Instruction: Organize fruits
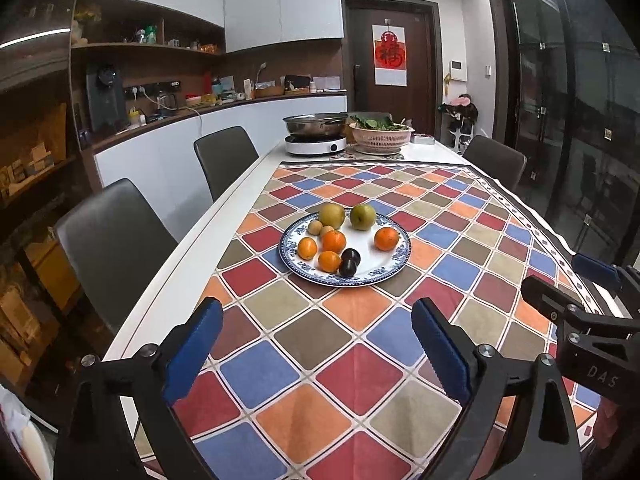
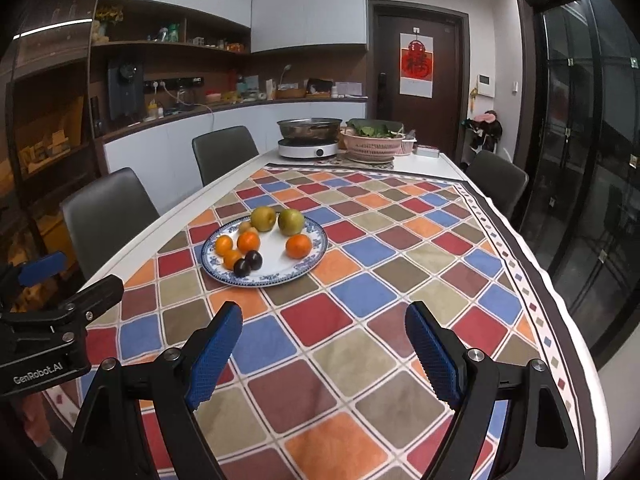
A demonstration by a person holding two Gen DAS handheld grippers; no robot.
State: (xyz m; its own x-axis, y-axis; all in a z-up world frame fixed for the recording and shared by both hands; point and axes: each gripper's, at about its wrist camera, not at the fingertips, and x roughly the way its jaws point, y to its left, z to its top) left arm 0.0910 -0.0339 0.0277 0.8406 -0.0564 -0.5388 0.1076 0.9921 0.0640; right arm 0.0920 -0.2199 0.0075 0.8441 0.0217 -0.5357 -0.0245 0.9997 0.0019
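A blue-rimmed white plate (image 1: pixel 394 264) (image 2: pixel 312 258) sits on the checkered tablecloth. On it lie two green pears (image 1: pixel 332 215) (image 2: pixel 263 218), several oranges (image 1: pixel 386 238) (image 2: pixel 298 246), two dark plums (image 1: pixel 351 257) (image 2: pixel 253 259) and small yellowish fruits (image 1: pixel 315 227). My left gripper (image 1: pixel 316 316) is open and empty, above the cloth in front of the plate. My right gripper (image 2: pixel 324 320) is open and empty, in front and to the right of the plate. Each gripper shows at the edge of the other's view.
At the table's far end stand an induction cooker with a steel pot (image 1: pixel 315 125) (image 2: pixel 309 128) and a pink basket of greens (image 1: pixel 381 133) (image 2: pixel 372 140). Dark chairs (image 1: pixel 112 240) line the left side, one stands at far right (image 2: pixel 498 178). Glass doors are at the right.
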